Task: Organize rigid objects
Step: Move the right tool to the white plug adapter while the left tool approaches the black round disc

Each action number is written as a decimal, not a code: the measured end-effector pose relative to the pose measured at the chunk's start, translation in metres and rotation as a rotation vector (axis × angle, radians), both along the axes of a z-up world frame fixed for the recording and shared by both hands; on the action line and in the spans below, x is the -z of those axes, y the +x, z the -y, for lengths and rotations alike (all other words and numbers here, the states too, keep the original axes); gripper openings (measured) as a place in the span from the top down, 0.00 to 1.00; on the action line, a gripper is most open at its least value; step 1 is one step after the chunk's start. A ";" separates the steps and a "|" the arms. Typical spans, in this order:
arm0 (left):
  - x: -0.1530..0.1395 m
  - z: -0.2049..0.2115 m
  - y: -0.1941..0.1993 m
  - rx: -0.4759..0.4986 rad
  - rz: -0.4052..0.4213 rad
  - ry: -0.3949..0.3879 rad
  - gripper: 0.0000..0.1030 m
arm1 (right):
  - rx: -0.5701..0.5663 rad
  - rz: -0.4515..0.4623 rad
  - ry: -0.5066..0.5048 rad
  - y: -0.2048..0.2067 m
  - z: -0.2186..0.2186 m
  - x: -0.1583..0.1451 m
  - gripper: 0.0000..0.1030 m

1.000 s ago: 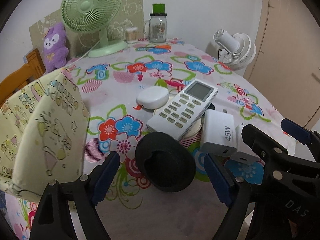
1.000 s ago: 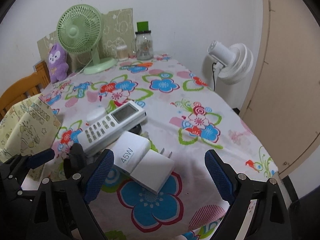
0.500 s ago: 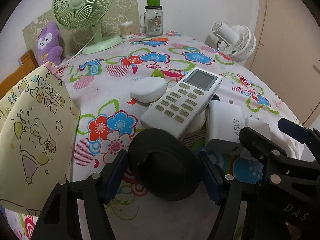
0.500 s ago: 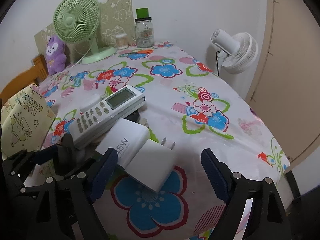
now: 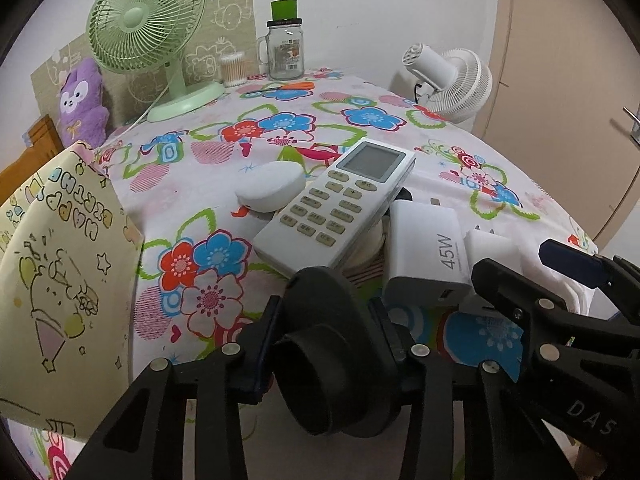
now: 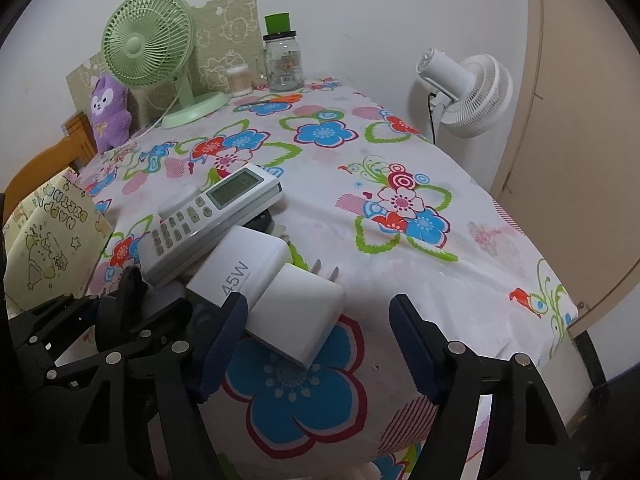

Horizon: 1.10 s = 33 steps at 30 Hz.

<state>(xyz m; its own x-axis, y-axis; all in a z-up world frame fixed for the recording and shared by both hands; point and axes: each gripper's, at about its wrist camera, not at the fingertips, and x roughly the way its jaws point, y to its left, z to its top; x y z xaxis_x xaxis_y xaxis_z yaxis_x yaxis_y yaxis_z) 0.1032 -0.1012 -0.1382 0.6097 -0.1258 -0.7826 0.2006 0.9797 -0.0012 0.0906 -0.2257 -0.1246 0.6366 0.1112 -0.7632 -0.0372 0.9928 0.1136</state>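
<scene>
Left gripper (image 5: pixel 326 344): jaws closing, blue pads pressed on both sides of the black round object (image 5: pixel 332 356), which sits tilted near the near edge of the worktop (image 6: pixel 400 248).
Right gripper (image 6: pixel 316 344): jaws closing but apart; the small white plug adapter (image 6: pixel 298 320) lies between them, left pad just beside its edge, right pad clear of it. Contact on the left pad cannot be told.
Small adapter: prongs point toward the far edge, body on the big blue flower print, touching the 45W charger (image 5: pixel 426 256).
45W charger: white block, flat, just beside the remote control (image 5: pixel 336 204), near the middle of the near half of the worktop.
Remote: white, screen end toward the far edge, lying slanted across a white round disc (image 5: pixel 368 244) under it, near end raised off the cloth.
White oval case (image 5: pixel 270 192): touching the remote's left side.
Paper gift bag (image 5: pixel 60 272): cartoon print, at the left edge.
Far edge: green desk fan (image 5: pixel 148 32), glass jar with green lid (image 5: pixel 284 44), cotton swab tub (image 5: pixel 233 69), purple plush (image 5: pixel 82 104) at the far left corner.
White standing fan (image 6: pixel 468 92): off the worktop, beyond its right edge, by the door.
</scene>
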 end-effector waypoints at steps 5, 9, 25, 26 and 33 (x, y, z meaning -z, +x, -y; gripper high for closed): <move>-0.001 -0.001 -0.005 -0.005 -0.004 -0.001 0.61 | 0.002 0.010 -0.031 -0.003 -0.004 -0.001 0.26; -0.001 0.000 -0.007 -0.012 -0.006 0.008 0.61 | 0.033 0.004 -0.041 -0.006 -0.001 0.000 0.27; 0.000 -0.007 -0.001 -0.072 -0.028 -0.014 0.45 | 0.053 -0.011 -0.067 0.017 -0.008 0.018 0.59; 0.000 -0.006 -0.001 -0.058 -0.027 -0.015 0.48 | 0.048 -0.011 -0.063 0.018 -0.008 0.017 0.59; -0.003 -0.004 -0.006 -0.038 -0.027 -0.027 0.61 | 0.057 0.016 -0.038 0.012 -0.008 0.007 0.59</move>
<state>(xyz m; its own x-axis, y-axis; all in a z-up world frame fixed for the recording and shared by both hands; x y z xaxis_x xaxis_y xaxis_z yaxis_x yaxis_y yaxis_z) 0.0967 -0.0968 -0.1354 0.5933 -0.1244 -0.7953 0.1632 0.9861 -0.0325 0.1027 -0.2177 -0.1315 0.6531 0.0454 -0.7559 0.0182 0.9970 0.0756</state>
